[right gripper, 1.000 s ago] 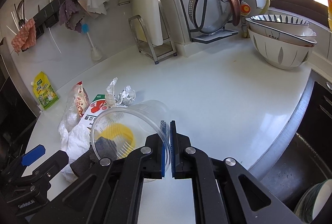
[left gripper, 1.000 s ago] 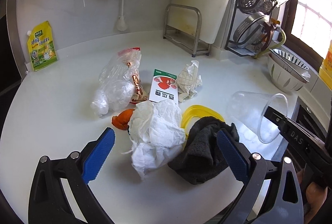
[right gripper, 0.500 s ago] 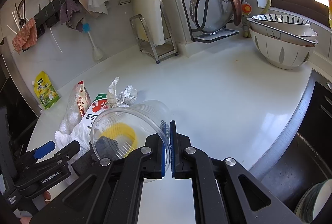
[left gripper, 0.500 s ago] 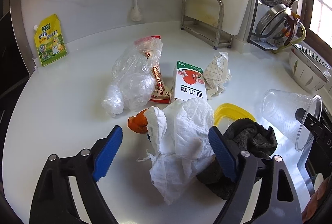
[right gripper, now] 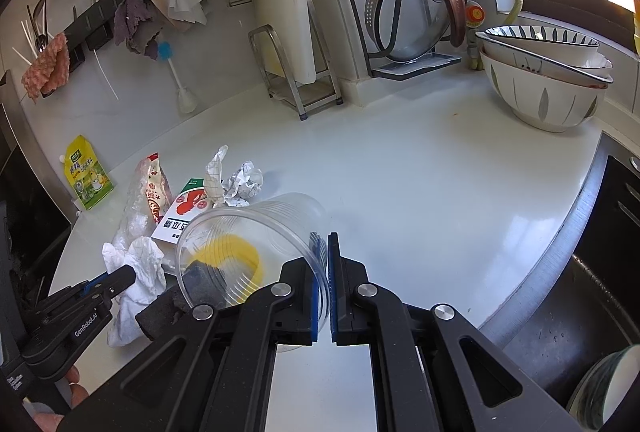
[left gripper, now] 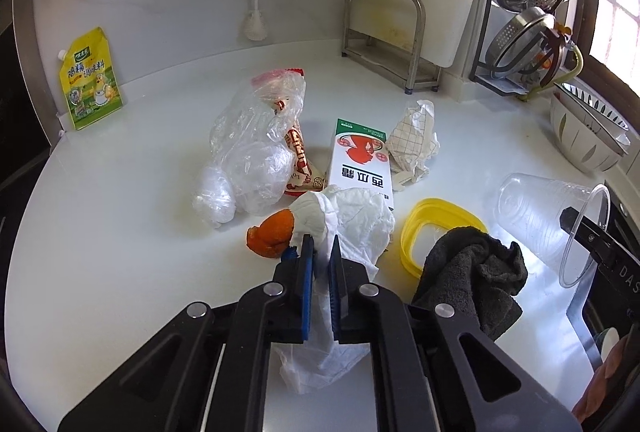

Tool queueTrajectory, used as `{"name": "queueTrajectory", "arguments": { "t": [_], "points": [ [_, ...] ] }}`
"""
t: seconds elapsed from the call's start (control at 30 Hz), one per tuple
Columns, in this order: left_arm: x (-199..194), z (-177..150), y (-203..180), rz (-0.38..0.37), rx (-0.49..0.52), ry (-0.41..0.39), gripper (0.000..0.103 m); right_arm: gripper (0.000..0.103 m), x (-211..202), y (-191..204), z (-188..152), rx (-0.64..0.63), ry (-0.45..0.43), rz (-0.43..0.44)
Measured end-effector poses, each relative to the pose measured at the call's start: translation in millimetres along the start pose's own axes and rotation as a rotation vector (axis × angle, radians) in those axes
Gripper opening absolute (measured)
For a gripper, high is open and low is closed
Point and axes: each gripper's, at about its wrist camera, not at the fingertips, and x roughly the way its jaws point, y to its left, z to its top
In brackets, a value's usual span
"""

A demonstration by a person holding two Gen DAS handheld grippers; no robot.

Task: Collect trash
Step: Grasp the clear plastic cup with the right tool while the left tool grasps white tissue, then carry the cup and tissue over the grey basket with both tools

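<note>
- Orange peel (left gripper: pixel 270 237): right part hidden behind white tissue (left gripper: pixel 352 224).
- Yellow lid (left gripper: pixel 436 222): near edge covered by dark cloth (left gripper: pixel 472 280).
- Snack packet (left gripper: pixel 300 160): mostly behind clear plastic bag (left gripper: pixel 248 152).
- Carton (right gripper: pixel 180 216): near end hidden by clear cup (right gripper: pixel 256 252).
- Dish (right gripper: pixel 612 388): cut off at the frame edge.

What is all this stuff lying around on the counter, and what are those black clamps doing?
Tissue: one, white, counter front, pinched.
Orange peel: one, orange, left of the tissue.
Carton: one, white, red and green, lying flat mid-counter.
Plastic bags: a clump, clear, left of the carton.
Checked paper: one, crumpled, right of the carton.
Lid: one, yellow, partly under the cloth.
Cloth: one, dark grey, front right.
Cup: one, clear, tipped sideways, held by its rim.
Pouch: one, yellow, against the wall.
Bowls: stacked, white, patterned, by the window.
Left gripper: black, blue jaws just closed on the tissue.
Right gripper: black, blue jaws shut on the cup.
</note>
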Motion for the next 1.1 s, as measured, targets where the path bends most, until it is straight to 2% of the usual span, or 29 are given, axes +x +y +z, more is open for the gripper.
{"name": "queueTrajectory", "arguments": {
  "t": [0.33,0.53,0.8,1.1],
  "points": [
    [-35,10,15,-0.015,-0.021,-0.064,0.006,0.004,-8,-1,-2,0.002,-0.021,0.002],
    [-64,0,27,-0.027,-0.017,-0.087,0.006,0.004,-26,-9,-18,0.01,-0.025,0.004],
    [-101,-26,46,-0.06,-0.025,-0.091,0.006,0.004,-72,-17,-49,0.025,-0.035,-0.048],
    [-137,-83,40,-0.102,0.011,-0.087,0.006,0.004,-126,3,-110,0.023,-0.022,-0.047]
  ]
}}
